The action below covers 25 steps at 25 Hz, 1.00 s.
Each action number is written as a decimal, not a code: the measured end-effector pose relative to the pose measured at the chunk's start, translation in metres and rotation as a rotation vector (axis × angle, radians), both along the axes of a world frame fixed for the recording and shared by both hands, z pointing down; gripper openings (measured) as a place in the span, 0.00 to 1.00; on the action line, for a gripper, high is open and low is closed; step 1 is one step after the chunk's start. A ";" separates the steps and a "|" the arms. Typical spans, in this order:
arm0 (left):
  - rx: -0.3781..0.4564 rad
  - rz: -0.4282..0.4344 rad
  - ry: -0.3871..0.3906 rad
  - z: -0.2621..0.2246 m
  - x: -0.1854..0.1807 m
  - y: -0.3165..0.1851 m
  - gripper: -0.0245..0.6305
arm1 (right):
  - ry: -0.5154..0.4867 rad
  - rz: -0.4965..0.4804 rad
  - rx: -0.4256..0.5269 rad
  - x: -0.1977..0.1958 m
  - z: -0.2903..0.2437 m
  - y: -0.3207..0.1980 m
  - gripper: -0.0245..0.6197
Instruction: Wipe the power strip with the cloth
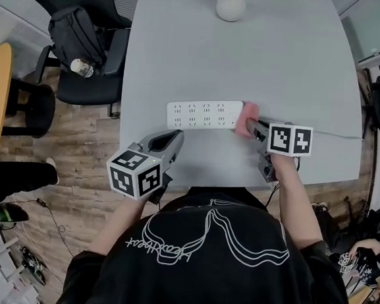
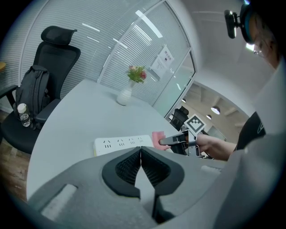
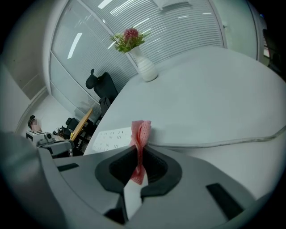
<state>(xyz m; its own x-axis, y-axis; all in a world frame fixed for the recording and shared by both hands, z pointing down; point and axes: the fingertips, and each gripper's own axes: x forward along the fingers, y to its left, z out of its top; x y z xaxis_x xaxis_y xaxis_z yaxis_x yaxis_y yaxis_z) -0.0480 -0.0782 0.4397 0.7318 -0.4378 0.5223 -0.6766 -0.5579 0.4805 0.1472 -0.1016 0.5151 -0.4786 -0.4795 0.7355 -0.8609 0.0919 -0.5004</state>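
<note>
Two grippers, two states: my right gripper [image 3: 137,156] pinches the pink cloth [image 3: 141,129] in a bunched fold, while my left gripper [image 2: 140,154] has its jaws pressed together on nothing and hangs near the table's front edge. The white power strip [image 1: 203,113] lies flat on the grey table [image 1: 251,61], and the cloth meets its right end, where the cable [image 1: 324,132] leads off. I judge the cloth soft and limp, so a firm pinch near its middle suits it. The strip looks light, stiff and smooth, likely to slide unless steadied at its left end. A vase [image 1: 230,4] stands at the far edge, an office chair [image 1: 84,79] with a backpack [image 1: 74,35] on it at the left, blinds beyond.
</note>
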 end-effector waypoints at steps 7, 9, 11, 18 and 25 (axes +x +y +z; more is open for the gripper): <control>0.051 0.002 -0.004 -0.021 0.004 0.016 0.06 | -0.136 -0.081 0.193 -0.015 -0.038 0.015 0.10; 0.063 0.008 -0.001 -0.025 0.003 0.021 0.06 | -0.179 -0.097 0.285 -0.023 -0.057 0.018 0.10; 0.069 0.014 0.005 -0.029 0.002 0.029 0.06 | -0.212 -0.111 0.365 -0.031 -0.074 0.026 0.10; 0.144 0.054 0.067 -0.062 0.010 0.060 0.06 | -0.282 -0.191 0.696 -0.057 -0.148 0.065 0.10; 0.268 0.081 0.128 -0.110 0.017 0.088 0.06 | -0.272 -0.299 0.816 -0.075 -0.189 0.101 0.10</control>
